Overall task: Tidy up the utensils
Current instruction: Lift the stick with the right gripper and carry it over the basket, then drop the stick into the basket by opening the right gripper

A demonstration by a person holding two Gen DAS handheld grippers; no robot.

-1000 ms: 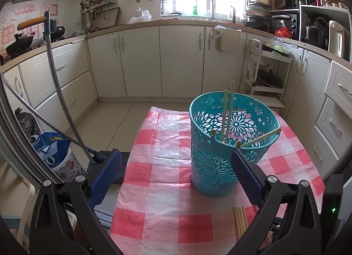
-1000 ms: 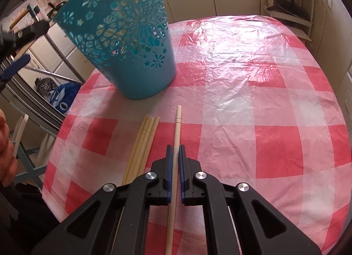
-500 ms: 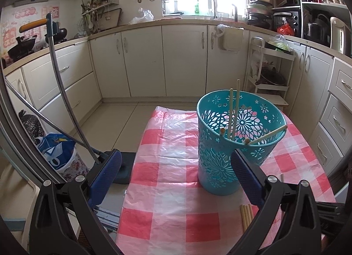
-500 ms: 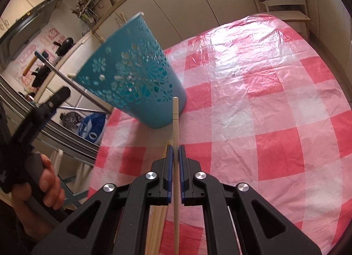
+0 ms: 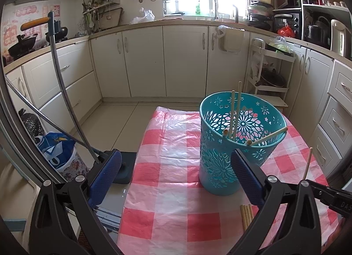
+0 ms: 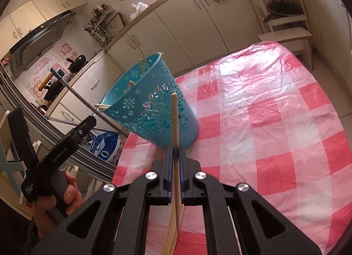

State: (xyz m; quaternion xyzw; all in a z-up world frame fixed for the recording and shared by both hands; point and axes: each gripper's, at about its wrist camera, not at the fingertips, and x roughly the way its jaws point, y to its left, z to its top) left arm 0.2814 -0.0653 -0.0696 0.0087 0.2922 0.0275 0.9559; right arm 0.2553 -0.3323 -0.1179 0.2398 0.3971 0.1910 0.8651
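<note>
A teal cut-out basket [image 5: 237, 145] [image 6: 154, 109] stands on the red-and-white checked tablecloth [image 5: 176, 180] with several wooden chopsticks leaning inside it. My right gripper [image 6: 175, 149] is shut on one wooden chopstick [image 6: 175, 123], lifted off the cloth with its tip up in front of the basket's wall. That chopstick [image 5: 307, 162] also shows at the right edge of the left wrist view. A few more chopsticks [image 5: 246, 213] lie on the cloth near the front. My left gripper [image 5: 176, 178] hangs open left of the basket, with nothing between its blue pads.
The table [image 6: 286, 123] stands in a kitchen with cream cabinets [image 5: 154, 61] behind. A mop handle [image 5: 63, 92] and a blue bag [image 5: 55, 151] stand on the floor at the left. A hand [image 6: 55, 202] holds the left gripper's handle.
My right gripper has risen with the chopstick, lifting it off the cloth and tilting its tip up toward the basket. The left gripper has stayed put and open.
</note>
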